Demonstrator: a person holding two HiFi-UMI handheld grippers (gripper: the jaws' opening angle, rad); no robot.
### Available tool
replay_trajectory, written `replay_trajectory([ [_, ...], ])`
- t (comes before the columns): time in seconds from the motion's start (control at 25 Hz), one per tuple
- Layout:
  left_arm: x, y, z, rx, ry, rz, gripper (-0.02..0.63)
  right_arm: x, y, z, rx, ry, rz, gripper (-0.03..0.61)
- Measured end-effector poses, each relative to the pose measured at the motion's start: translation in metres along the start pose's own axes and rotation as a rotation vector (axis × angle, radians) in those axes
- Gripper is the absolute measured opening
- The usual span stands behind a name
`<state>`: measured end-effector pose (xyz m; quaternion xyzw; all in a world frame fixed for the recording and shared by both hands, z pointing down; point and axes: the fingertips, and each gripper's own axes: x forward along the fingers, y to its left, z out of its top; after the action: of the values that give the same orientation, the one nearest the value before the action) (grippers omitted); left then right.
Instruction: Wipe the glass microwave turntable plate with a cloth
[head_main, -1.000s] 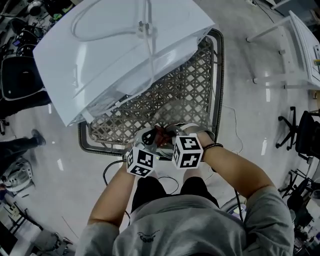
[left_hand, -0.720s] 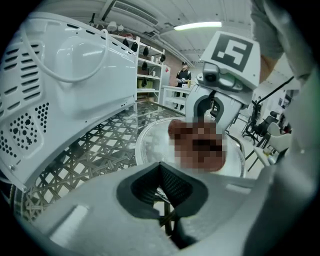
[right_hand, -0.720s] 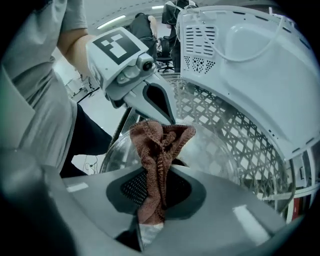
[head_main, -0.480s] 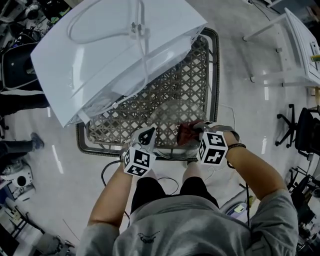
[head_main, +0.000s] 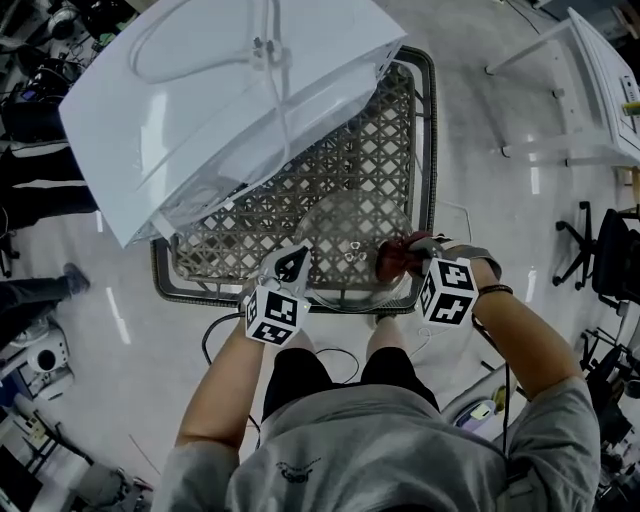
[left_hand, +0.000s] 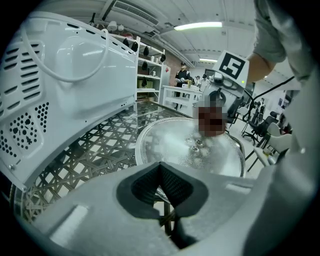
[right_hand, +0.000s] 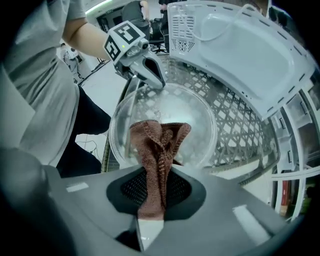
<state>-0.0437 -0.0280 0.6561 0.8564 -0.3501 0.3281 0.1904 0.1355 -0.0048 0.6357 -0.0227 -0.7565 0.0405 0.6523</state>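
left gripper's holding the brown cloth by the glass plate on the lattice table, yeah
Not the left. The right gripper holds the brown cloth by the glass plate on the lattice table. The right gripper view shows its jaws shut on the cloth.

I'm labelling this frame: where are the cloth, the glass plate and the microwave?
cloth (right_hand: 160, 142), right gripper view, its bunched middle.
glass plate (head_main: 348, 225), head view, bare centre.
microwave (head_main: 215, 100), head view, white casing.
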Motion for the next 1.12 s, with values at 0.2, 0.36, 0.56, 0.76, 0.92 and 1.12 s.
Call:
replay_trajectory([
  [0.2,-0.001,0.001,0.0,0.0,-0.001,0.003,-0.002,0.009,0.043,0.092,-0.075,-0.203,0.069,0.069],
  [0.36,0.0,0.0,0.0,-0.003,0.001,-0.003,-0.002,0.029,0.071,0.154,-0.164,-0.275,0.089,0.069],
  [0.56,-0.001,-0.001,0.0,0.002,0.0,-0.008,-0.002,0.046,0.073,0.179,-0.192,-0.288,0.052,0.069],
  [0.76,0.0,0.0,0.0,0.008,-0.001,-0.007,-0.002,0.048,0.071,0.174,-0.161,-0.271,0.048,0.069],
  [0.92,0.0,-0.001,0.0,0.019,-0.001,-0.007,-0.002,0.043,0.07,0.144,-0.133,-0.236,0.06,0.069],
  [1.12,0.0,0.0,-0.001,0.018,0.002,-0.01,-0.002,0.032,0.067,0.086,-0.104,-0.151,0.062,0.069],
])
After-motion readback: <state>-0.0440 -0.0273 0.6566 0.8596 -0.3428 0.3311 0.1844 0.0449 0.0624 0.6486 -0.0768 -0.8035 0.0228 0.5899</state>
